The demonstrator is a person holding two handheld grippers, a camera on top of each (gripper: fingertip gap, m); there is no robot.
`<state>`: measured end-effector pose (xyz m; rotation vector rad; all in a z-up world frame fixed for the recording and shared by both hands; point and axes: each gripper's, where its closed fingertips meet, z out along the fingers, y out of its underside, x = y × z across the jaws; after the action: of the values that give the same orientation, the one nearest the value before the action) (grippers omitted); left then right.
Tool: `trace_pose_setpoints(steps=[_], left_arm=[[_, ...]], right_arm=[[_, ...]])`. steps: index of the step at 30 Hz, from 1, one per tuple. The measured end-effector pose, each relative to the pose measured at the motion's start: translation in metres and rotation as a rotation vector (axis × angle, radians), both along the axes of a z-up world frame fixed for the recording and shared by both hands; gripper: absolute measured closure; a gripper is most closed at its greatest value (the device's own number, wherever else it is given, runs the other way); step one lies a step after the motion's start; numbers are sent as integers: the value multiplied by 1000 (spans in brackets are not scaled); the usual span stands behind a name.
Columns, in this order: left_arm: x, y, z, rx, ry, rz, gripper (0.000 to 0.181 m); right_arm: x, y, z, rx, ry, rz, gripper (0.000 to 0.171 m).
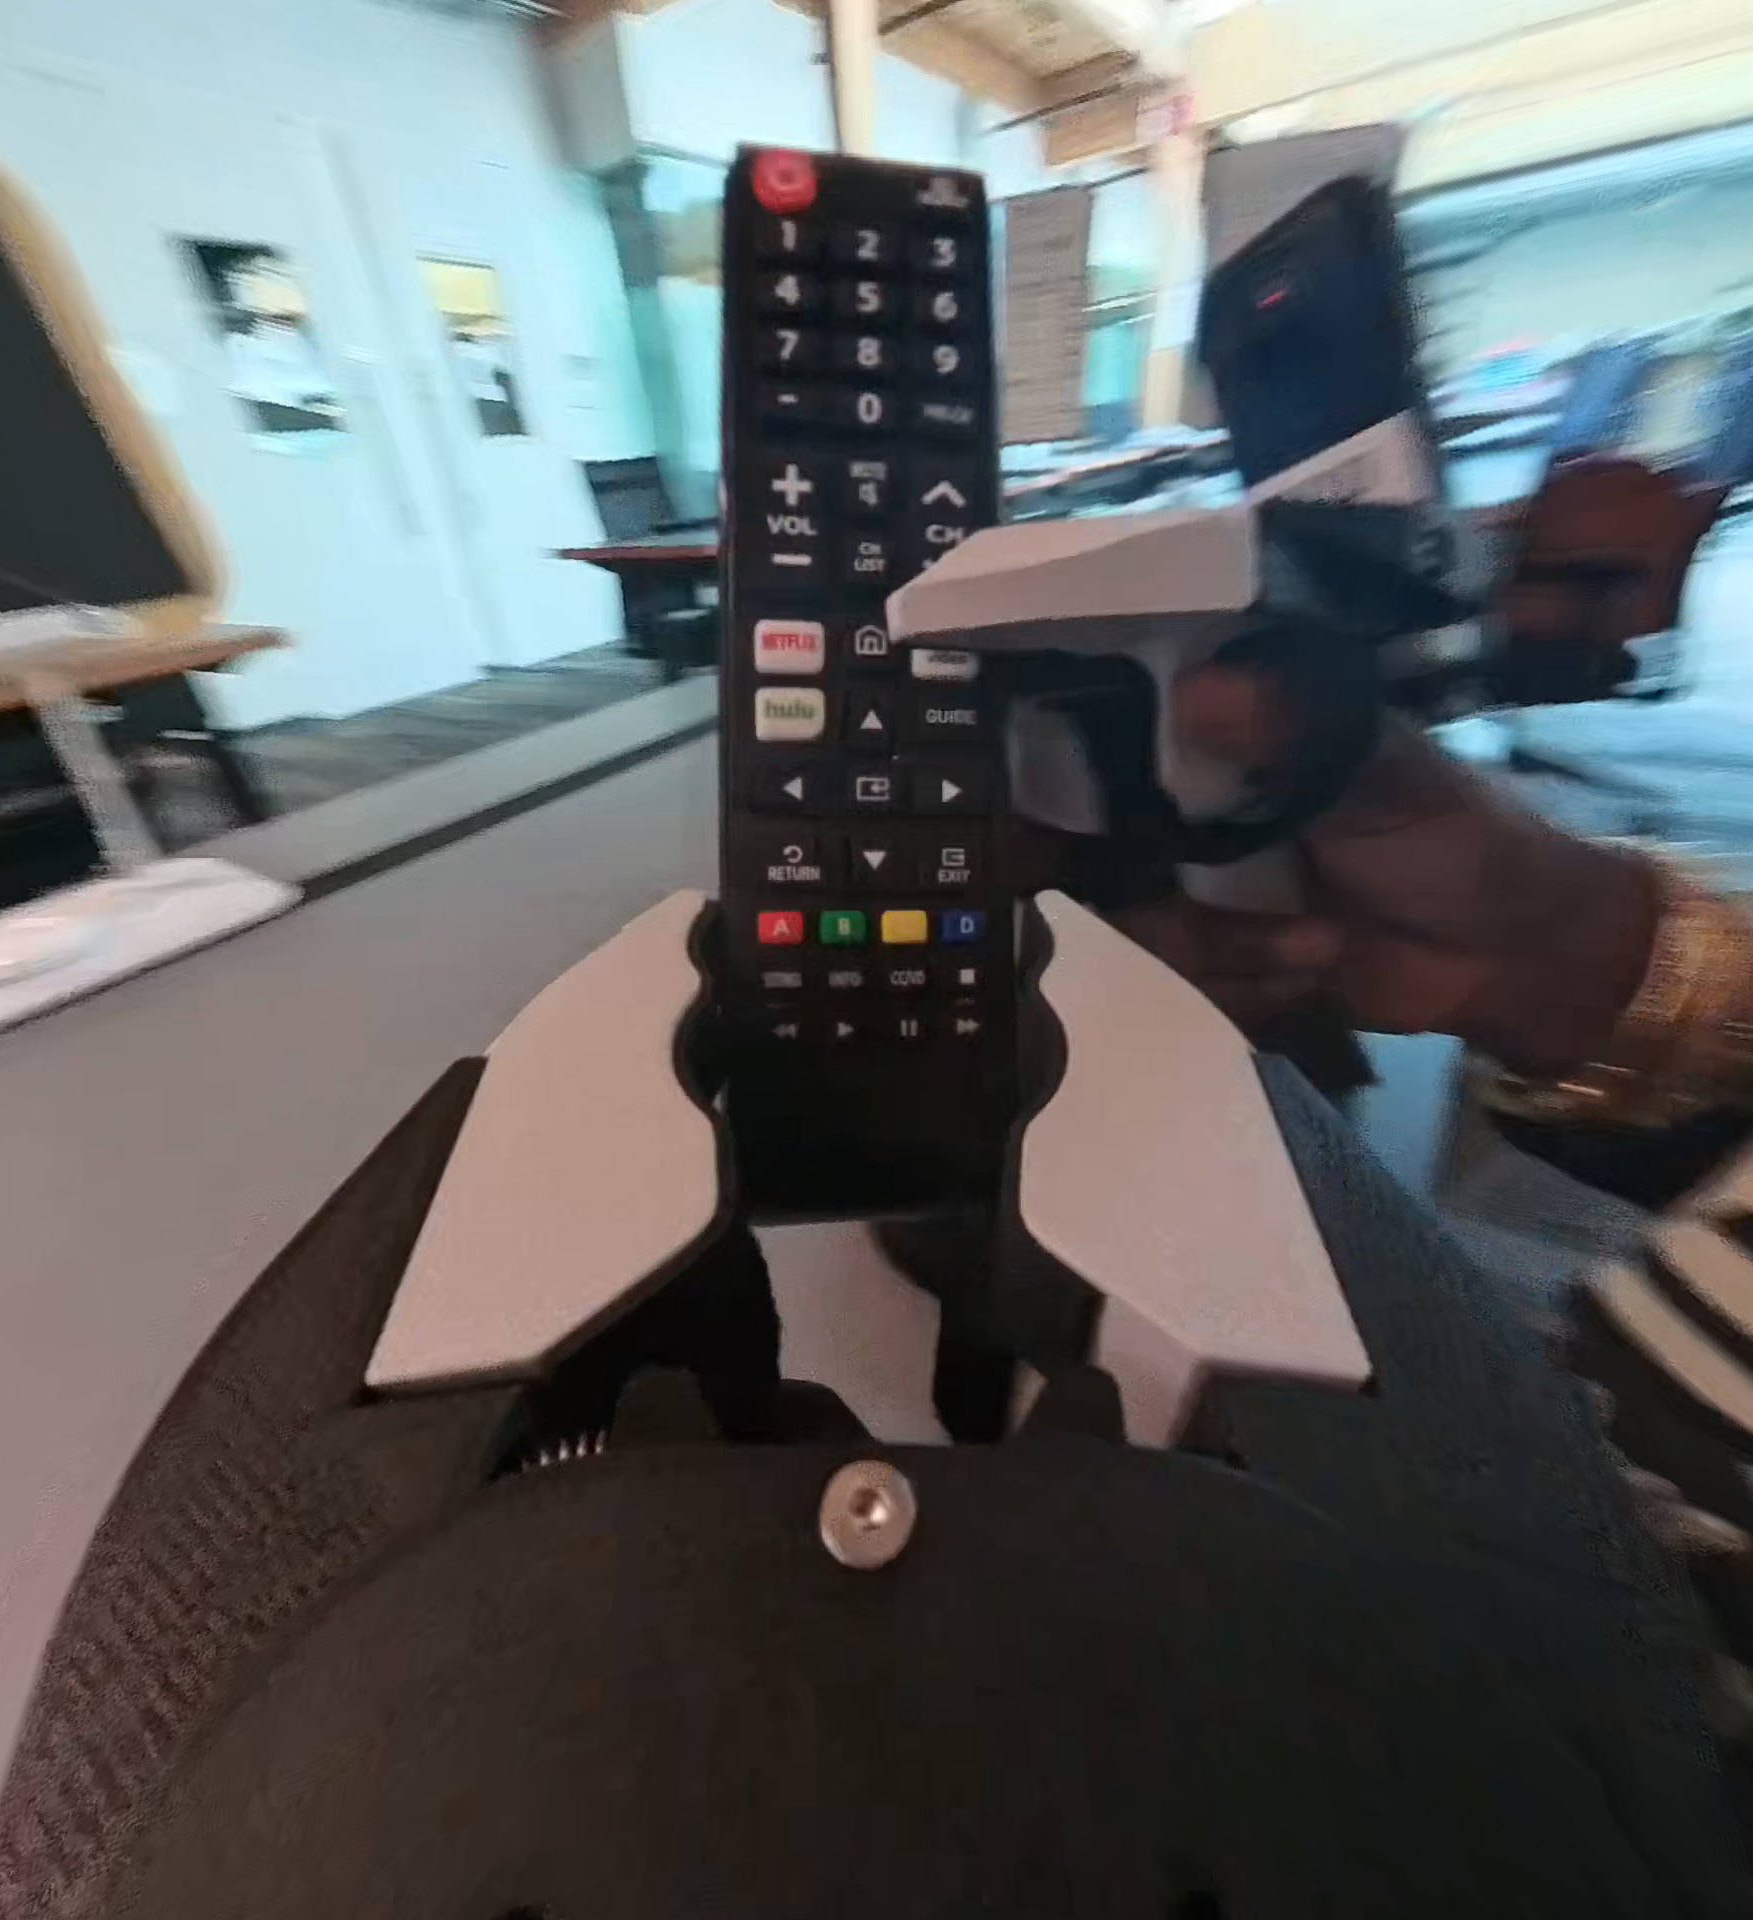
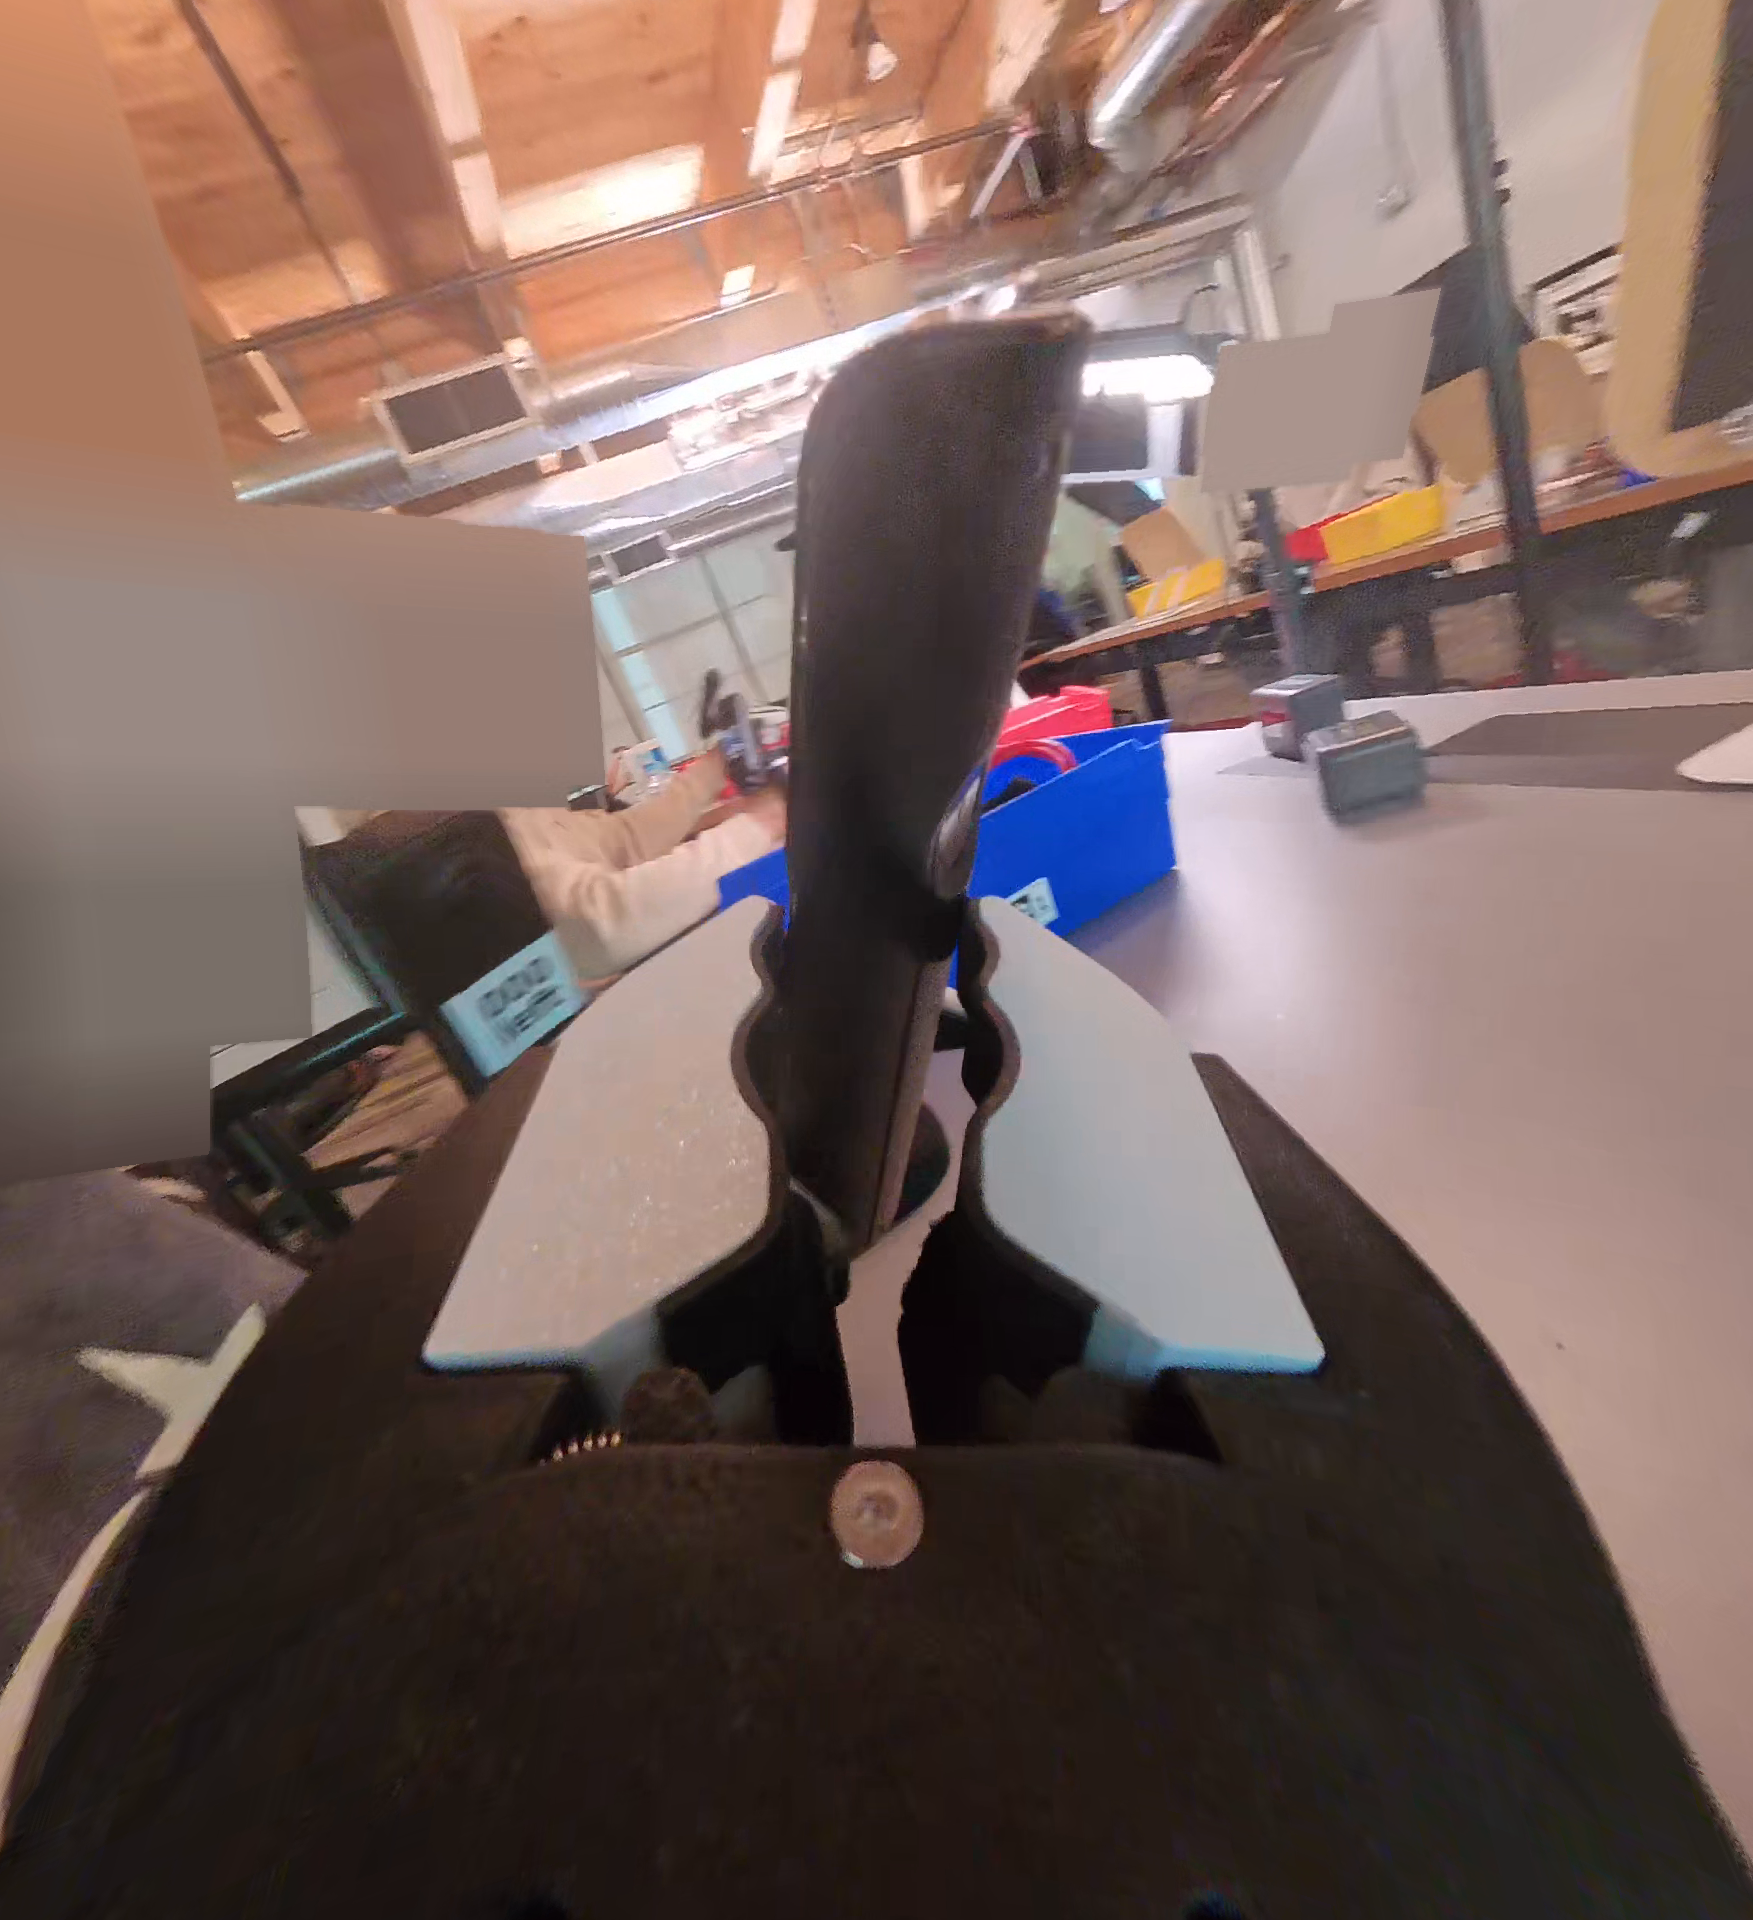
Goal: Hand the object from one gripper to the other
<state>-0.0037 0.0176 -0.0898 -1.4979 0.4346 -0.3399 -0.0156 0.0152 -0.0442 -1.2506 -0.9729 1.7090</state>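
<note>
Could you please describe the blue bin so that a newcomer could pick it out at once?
In the right wrist view, find the grey table. The blue bin stands at its far left edge, just behind the remote. It is the table's only bright blue thing, beside small grey boxes.

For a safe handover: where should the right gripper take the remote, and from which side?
Grip the remote at its free middle, above the left gripper clamping its lower end. Come from the right, fingers on button face and back: it stands upright, long and flat.
</note>
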Motion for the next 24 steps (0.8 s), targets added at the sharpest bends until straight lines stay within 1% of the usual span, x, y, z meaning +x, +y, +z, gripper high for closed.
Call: trace_pose_setpoints(steps=[1,2,5,8,11,14,16,17,18,20,22,24], left_arm=[[3,-5,2,-35,-72,-88,121],[5,-10,5,-73,-149,-172,112],[9,-23,8,-191,-310,-395,111],[20,-28,4,-249,-336,-502,121],[34,-32,2,-222,-327,-556,150],[34,-24,1,-172,-315,-490,152],[26,-16,2,-114,-303,-372,154],[20,-11,2,-98,-290,-302,155],[13,-6,2,-79,-268,-222,156],[2,1,3,-39,-211,-92,156],[-7,6,3,-9,-144,37,157],[-11,8,2,26,-54,129,157]], right_arm=[[3,-2,1,0,3,41,139],[6,-5,1,7,4,82,140],[12,-16,2,42,-6,184,140],[14,-27,3,60,0,265,140],[13,-32,1,56,-5,306,140],[11,-34,1,43,0,301,141],[7,-26,2,41,-6,219,145],[5,-21,0,52,-22,166,138],[2,-15,-1,61,-44,104,126],[-2,-9,-3,82,-64,-5,114],[-6,-5,-1,109,-60,-100,107],[-10,-3,-1,137,-71,-176,105]])
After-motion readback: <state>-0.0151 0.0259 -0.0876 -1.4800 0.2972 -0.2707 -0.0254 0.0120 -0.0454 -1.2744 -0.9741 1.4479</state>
